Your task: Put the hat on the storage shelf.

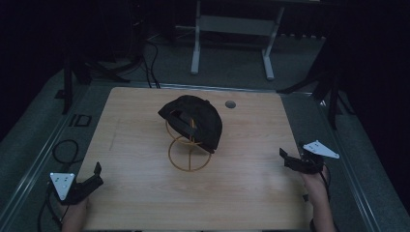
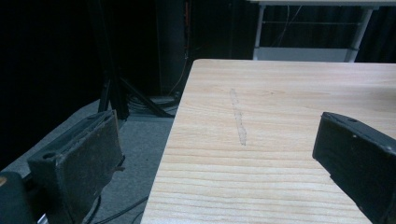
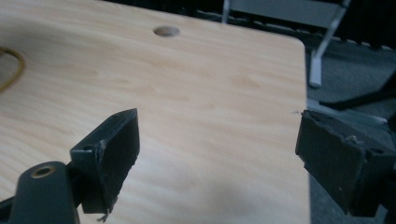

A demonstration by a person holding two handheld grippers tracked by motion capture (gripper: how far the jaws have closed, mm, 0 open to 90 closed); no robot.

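Two grippers, your left gripper (image 1: 95,175) and right gripper (image 1: 285,158), sit jaws apart, well clear of the unmarked cap (image 1: 196,121) on its stand (image 1: 189,154).

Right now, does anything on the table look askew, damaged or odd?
The black cap sits tilted on the gold wire stand, hanging toward the stand's right side. A pale scuff streak marks the wooden table near its left edge. Nothing else stands out.

A black cap (image 1: 196,120) sits tilted on a yellow wire stand (image 1: 189,153) near the middle of the wooden table (image 1: 251,179), the stand's round base ring flat on the wood.
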